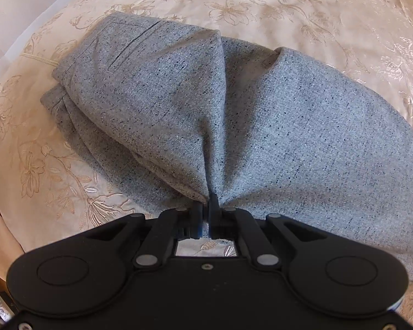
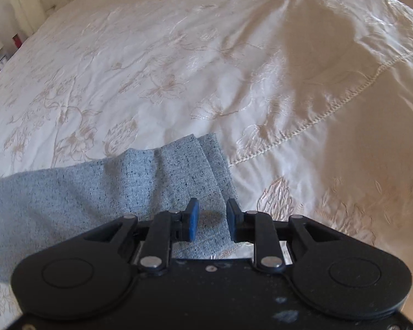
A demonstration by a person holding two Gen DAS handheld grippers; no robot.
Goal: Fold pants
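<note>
My left gripper (image 1: 206, 206) is pinched tight on a bunched fold of the speckled grey woven pants (image 1: 289, 126), which fan away from it across the cream embroidered bedspread (image 1: 261, 8). My right gripper (image 2: 212, 214) hangs parted above the hem end (image 2: 206, 159), gripping nothing. The legs run lengthwise between my hands, so the right is nearer the hems and the waist (image 1: 96, 44) lies beyond the left.

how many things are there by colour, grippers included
grey: 1, the pants
black: 2, left gripper and right gripper
cream: 1, the embroidered bedspread
total: 4
</note>
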